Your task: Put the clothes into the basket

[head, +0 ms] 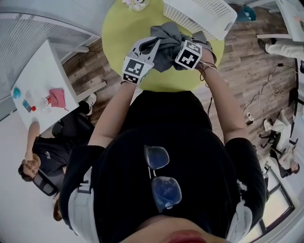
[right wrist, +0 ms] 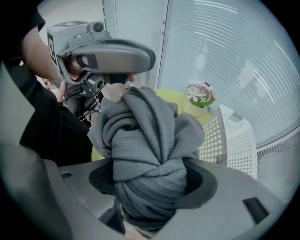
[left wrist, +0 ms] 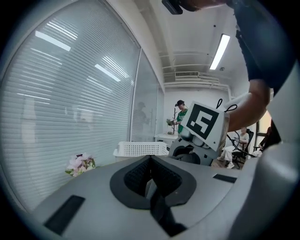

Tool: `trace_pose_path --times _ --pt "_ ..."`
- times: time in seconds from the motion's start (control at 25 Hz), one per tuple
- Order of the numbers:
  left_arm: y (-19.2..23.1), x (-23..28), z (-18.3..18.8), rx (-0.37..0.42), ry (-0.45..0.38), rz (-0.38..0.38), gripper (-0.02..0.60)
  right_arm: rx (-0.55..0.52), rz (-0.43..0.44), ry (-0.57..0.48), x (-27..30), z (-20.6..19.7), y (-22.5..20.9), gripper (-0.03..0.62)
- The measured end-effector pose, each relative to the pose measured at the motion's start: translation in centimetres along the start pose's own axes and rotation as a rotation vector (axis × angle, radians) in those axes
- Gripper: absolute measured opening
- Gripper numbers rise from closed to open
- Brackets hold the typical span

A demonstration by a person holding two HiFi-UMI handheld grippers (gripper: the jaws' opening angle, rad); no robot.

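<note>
A grey garment (head: 167, 45) hangs bunched above the round green table (head: 124, 29), between my two grippers. My right gripper (head: 186, 53) is shut on it: in the right gripper view the twisted grey bundle (right wrist: 151, 140) fills the space between the jaws of that gripper (right wrist: 150, 190). My left gripper (head: 142, 59) sits just left of the cloth. In the left gripper view the left gripper's (left wrist: 151, 176) pads meet with no cloth showing between them. The white perforated basket (head: 205, 14) stands at the table's far right, also visible as a basket (right wrist: 234, 140) behind the bundle.
A small bunch of flowers (right wrist: 200, 93) stands on the table's far edge near the basket. A white side table (head: 40, 83) with a pink item (head: 57, 97) is at the left, and a seated person (head: 47, 154) is below it. Cables (head: 266, 90) lie on the wooden floor at the right.
</note>
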State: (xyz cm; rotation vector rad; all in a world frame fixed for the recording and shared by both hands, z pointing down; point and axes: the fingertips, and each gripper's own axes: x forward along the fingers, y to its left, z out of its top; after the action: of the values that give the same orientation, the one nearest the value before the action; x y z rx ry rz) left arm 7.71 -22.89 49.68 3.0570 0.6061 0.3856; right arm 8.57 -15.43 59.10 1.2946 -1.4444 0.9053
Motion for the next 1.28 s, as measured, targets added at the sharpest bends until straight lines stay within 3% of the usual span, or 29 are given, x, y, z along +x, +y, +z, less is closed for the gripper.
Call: trace_pose_path --times 0.52,1.28 --pt "-3.4 4.1 9.3 0.091 -0.083 -0.016 0.010 0.083 -0.068 -0.079 -8.4 -2.4 -3.8 0.324" --pt "-2.8 9.2 16.2 0.139 -0.155 0.042 0.011 0.073 -0.156 -0.101 -15.8 -3.4 -12.7 0.324"
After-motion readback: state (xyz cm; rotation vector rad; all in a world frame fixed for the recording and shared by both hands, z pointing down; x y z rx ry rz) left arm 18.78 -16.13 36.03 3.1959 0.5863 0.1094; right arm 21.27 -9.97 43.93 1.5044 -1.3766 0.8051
